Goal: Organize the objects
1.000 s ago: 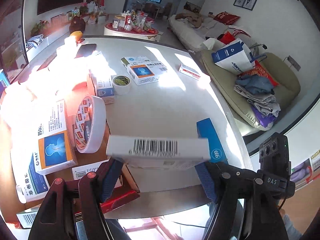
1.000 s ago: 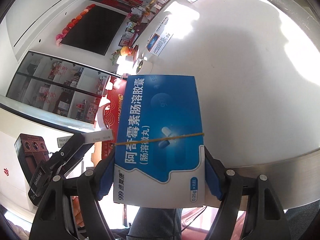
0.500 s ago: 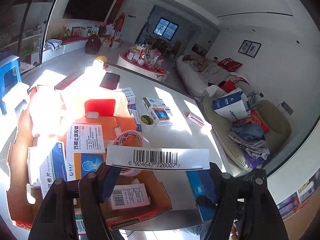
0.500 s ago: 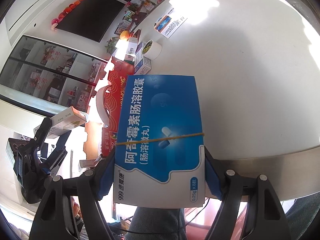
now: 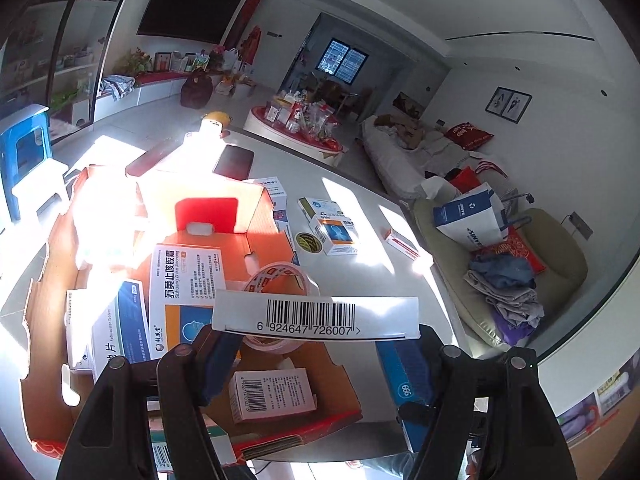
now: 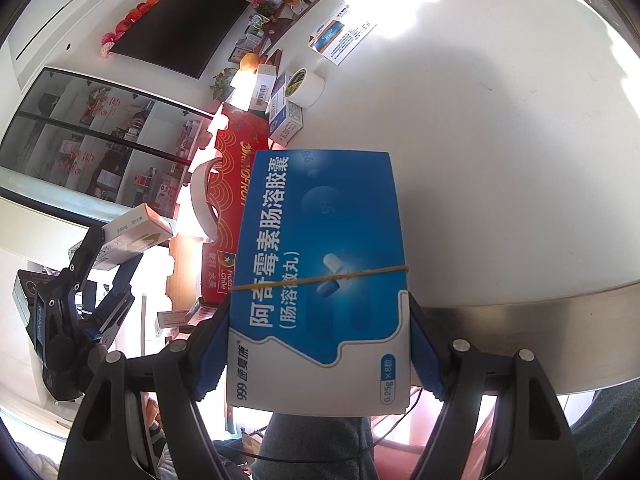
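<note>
The left gripper [image 5: 316,344] has its fingers clamped on a white medicine box [image 5: 316,314] (barcode side facing the camera), held above the open orange cardboard box [image 5: 256,216] that already contains several medicine cartons and a tape roll [image 5: 280,280]. The right gripper [image 6: 320,352] grips a blue-and-white capsule box [image 6: 320,264], banded with a rubber band, above the edge of the white tabletop [image 6: 500,140].
</note>
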Demonstrator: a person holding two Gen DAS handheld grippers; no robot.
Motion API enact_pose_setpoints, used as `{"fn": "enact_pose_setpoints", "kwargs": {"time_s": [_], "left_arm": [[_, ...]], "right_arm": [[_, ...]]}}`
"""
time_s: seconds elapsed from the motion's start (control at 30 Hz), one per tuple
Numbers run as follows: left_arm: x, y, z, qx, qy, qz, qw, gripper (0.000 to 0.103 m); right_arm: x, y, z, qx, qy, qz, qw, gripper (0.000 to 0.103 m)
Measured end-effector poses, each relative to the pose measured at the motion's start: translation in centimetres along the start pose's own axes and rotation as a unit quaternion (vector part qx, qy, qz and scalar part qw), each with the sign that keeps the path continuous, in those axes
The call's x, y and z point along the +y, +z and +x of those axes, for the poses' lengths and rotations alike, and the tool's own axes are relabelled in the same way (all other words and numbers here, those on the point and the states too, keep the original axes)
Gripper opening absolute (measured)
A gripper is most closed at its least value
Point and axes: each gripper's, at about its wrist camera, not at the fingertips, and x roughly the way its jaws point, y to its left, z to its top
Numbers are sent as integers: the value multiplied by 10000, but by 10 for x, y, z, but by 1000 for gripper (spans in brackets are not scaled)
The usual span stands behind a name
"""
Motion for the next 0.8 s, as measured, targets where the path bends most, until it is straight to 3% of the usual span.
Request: {"fn": "enact_pose_setpoints", "kwargs": {"time_s": [0.8], "left_arm": [[0, -1, 0, 80, 69, 52, 9999, 76]], "right_arm": [[5, -5, 5, 76, 43, -60, 9999, 76]]}}
